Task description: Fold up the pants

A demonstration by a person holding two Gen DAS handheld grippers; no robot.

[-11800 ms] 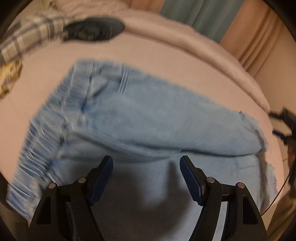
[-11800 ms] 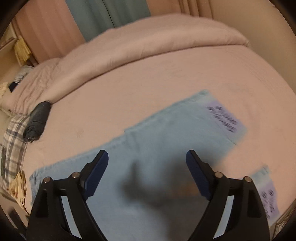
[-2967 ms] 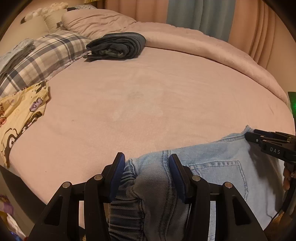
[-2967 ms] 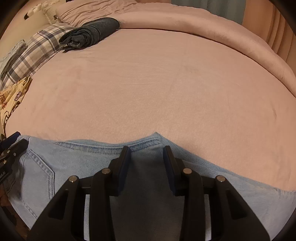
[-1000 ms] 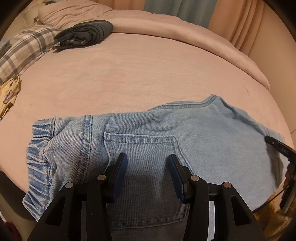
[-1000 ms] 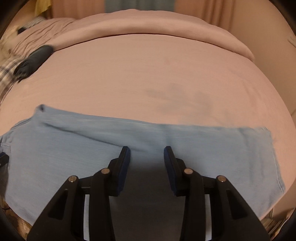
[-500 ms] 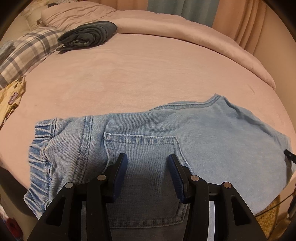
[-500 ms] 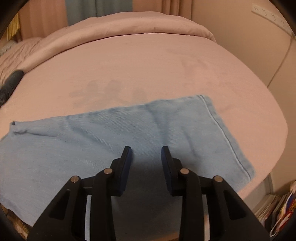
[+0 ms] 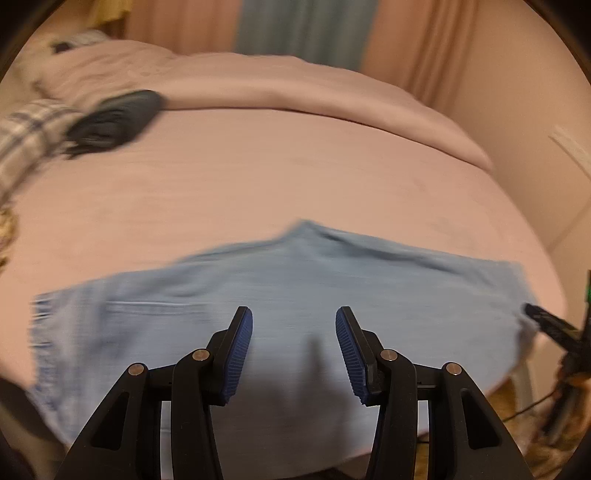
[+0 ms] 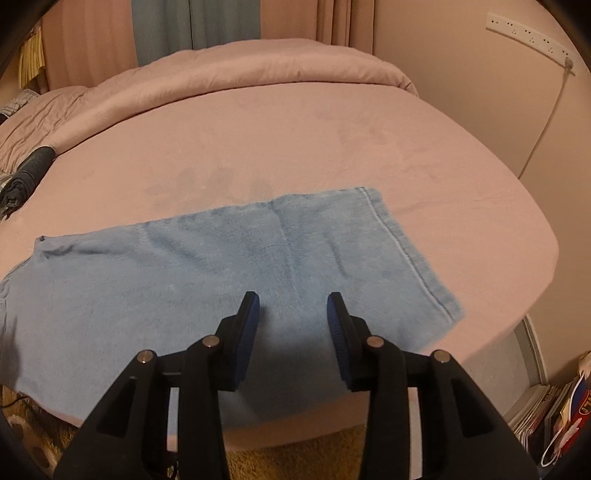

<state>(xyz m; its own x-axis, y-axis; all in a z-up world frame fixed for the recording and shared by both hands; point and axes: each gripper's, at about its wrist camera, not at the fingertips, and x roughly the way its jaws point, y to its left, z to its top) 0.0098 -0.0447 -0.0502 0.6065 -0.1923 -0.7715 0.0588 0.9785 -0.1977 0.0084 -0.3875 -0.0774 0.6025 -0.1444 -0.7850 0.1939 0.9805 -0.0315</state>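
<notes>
- Lying flat along the near edge of the bed [image 10: 332, 140], the pants [image 10: 236, 266] are light blue denim, spread sideways with the two legs stacked one on the other, so they look already folded once lengthwise.
- Their hem end [image 10: 413, 254] points to the right in the right wrist view; the waistband end [image 9: 48, 339] lies at the far left of the left wrist view, blurred.
- That flat, squared layout is probably meant to ready them for a crosswise fold, hem toward waist, though this is a judgement only.
- The left tool [image 9: 293, 354] hangs above the seat part of the pants, its jaws partly apart, with nothing between them; it is released and appears clear of the cloth.
- The right tool [image 10: 293, 325] hangs over the leg part near the hem, jaws a little narrower and having just been opening, with nothing between them either; it also grips nothing.
- The right tool's tip [image 9: 543, 321] also shows at the right edge of the left wrist view, next to the hem end.
- Farther off, a dark folded garment [image 9: 118, 118] rests near a plaid pillow [image 9: 26, 136], well apart from the pants, with a pink duvet [image 10: 258, 70] bunched along the far side.
- Curtains [image 10: 166, 29] hang behind, and a cable [image 10: 546, 122] runs down the wall on the right.
</notes>
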